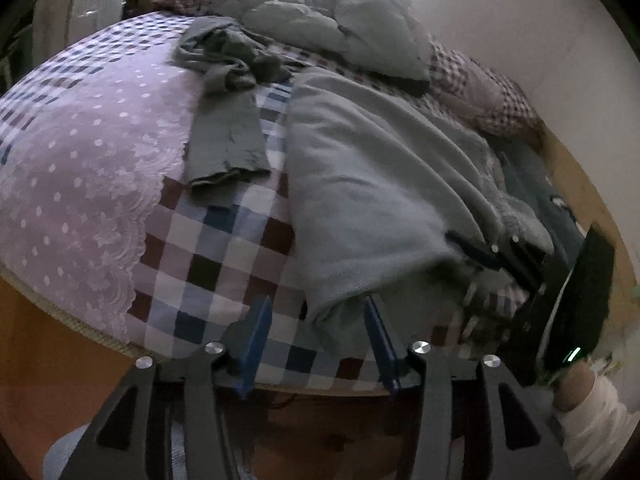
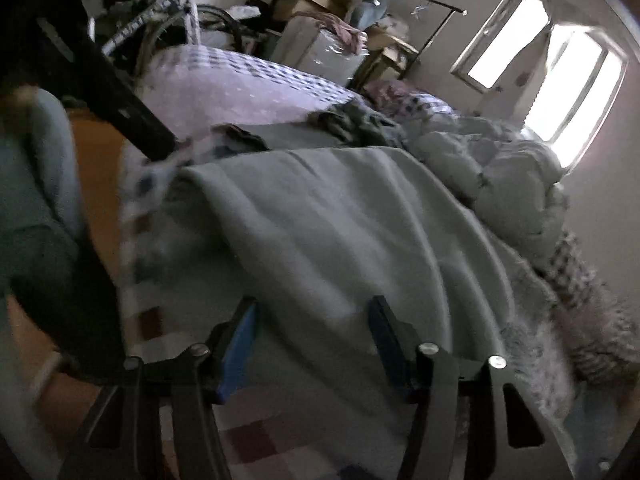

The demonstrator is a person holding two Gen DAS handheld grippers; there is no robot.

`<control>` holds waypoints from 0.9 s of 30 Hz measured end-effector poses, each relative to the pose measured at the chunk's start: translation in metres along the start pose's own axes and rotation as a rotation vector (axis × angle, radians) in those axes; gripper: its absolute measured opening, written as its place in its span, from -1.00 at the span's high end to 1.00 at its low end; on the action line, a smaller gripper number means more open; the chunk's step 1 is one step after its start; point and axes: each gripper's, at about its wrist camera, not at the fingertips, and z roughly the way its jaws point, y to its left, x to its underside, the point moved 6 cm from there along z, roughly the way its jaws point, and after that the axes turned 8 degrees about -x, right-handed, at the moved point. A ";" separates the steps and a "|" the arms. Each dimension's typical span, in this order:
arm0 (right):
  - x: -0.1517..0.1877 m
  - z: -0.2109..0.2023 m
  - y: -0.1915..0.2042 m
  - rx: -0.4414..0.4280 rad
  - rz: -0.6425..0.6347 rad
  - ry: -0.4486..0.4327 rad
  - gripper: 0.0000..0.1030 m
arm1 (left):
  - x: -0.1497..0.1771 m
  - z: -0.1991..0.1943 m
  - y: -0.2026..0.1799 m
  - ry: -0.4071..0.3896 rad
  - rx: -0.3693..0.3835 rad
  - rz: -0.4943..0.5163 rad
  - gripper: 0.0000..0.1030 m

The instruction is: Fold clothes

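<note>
Right now I'm laying out the pale grey-green garment [image 2: 328, 240] on the bed [image 1: 208, 248] before the first fold, so next I need a hem or corner pinched on each side. Ahead of my right gripper [image 2: 312, 344] the cloth fills the gap between its part-open fingers, not pinched as far as I can tell. My left gripper [image 1: 316, 340] stands part-open and empty, the garment's near corner just beyond its fingers.

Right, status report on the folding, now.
Left gripper open over the near hem of the grey garment. Right gripper open over the same garment, no grip visible. Dark green clothes crumpled beyond on the checked bedspread, out of the way.
</note>
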 end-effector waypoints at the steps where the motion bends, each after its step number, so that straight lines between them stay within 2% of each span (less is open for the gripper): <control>1: -0.004 -0.002 -0.008 0.008 0.025 -0.013 0.69 | 0.000 0.003 -0.003 0.007 -0.008 0.017 -0.07; 8: -0.040 -0.046 -0.065 -0.024 0.227 -0.144 0.80 | -0.003 0.020 -0.032 0.013 -0.022 0.109 -0.08; 15: -0.060 -0.068 -0.076 -0.033 0.269 -0.193 0.81 | 0.004 0.013 -0.067 0.006 -0.009 0.134 -0.08; 16: -0.060 -0.070 -0.075 -0.036 0.269 -0.196 0.81 | 0.005 0.015 -0.070 0.011 -0.024 0.145 -0.08; 18: -0.060 -0.074 -0.072 -0.039 0.269 -0.204 0.82 | 0.002 0.027 -0.067 0.016 -0.128 0.166 -0.07; 19: -0.061 -0.076 -0.071 -0.037 0.267 -0.209 0.82 | -0.001 0.032 -0.059 0.011 -0.196 0.160 0.15; 20: -0.062 -0.077 -0.070 -0.032 0.263 -0.213 0.82 | -0.007 0.033 -0.045 -0.009 -0.249 0.111 0.30; 23: -0.060 -0.079 -0.070 -0.041 0.260 -0.215 0.82 | -0.020 0.019 -0.017 -0.060 -0.182 -0.060 0.33; 25: -0.056 -0.080 -0.068 -0.043 0.253 -0.210 0.82 | -0.020 0.017 -0.013 -0.071 -0.189 -0.075 0.33; 27: -0.051 -0.077 -0.064 -0.057 0.252 -0.199 0.82 | -0.015 0.027 -0.006 -0.032 -0.166 -0.120 0.35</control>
